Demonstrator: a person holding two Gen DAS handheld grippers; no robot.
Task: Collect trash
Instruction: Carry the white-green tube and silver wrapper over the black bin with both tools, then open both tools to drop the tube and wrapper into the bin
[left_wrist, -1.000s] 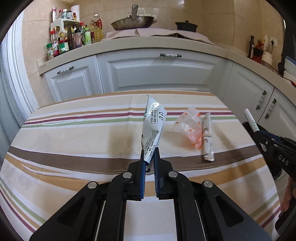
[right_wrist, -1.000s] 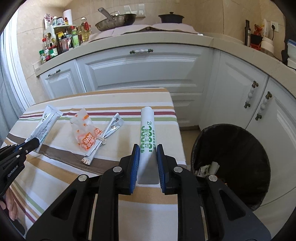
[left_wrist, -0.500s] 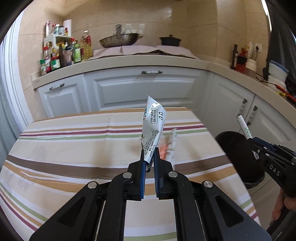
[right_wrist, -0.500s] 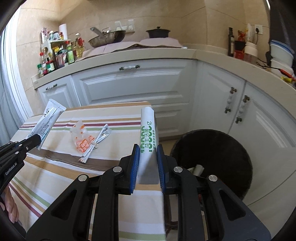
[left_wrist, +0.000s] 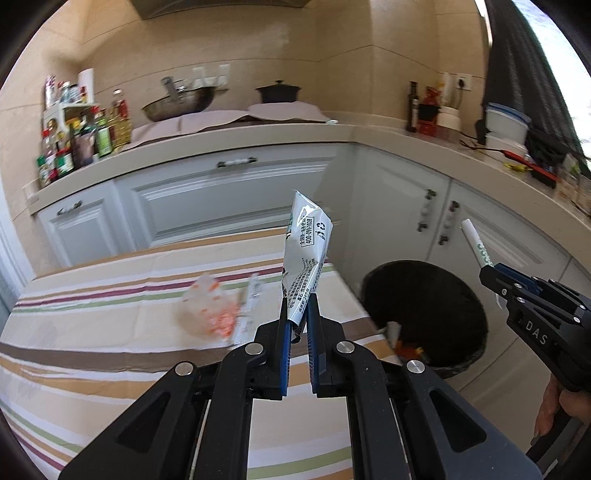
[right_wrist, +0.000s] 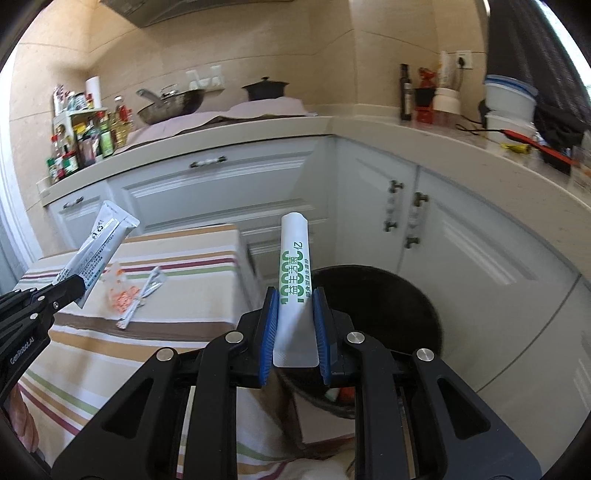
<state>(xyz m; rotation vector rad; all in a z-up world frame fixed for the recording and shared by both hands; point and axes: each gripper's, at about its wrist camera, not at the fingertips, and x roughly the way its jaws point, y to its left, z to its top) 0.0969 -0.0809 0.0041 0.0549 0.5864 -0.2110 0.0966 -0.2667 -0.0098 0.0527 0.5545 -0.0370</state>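
My left gripper (left_wrist: 297, 317) is shut on a silver printed sachet (left_wrist: 304, 258) that stands up from its blue pads, above the right end of the striped table (left_wrist: 92, 350). My right gripper (right_wrist: 293, 325) is shut on a white tube sachet with green print (right_wrist: 294, 280), held over the black trash bin (right_wrist: 399, 306). In the left wrist view the bin (left_wrist: 436, 314) sits to the right of the table, with the right gripper (left_wrist: 495, 280) above its far side. An orange-printed clear wrapper (left_wrist: 208, 314) and a thin silver sachet (left_wrist: 251, 299) lie on the table.
White cabinets (left_wrist: 229, 199) and a beige counter (left_wrist: 258, 136) wrap around behind the table and bin. The counter carries a wok (left_wrist: 177, 105), a dark pot (left_wrist: 279, 92) and several bottles (left_wrist: 81, 140). A hand (left_wrist: 554, 413) grips the right tool at the frame's right edge.
Both grippers have swung right and risen with their sachets still gripped. The bin has come into the left wrist view and now lies under the right gripper's sachet; the table has slid left.
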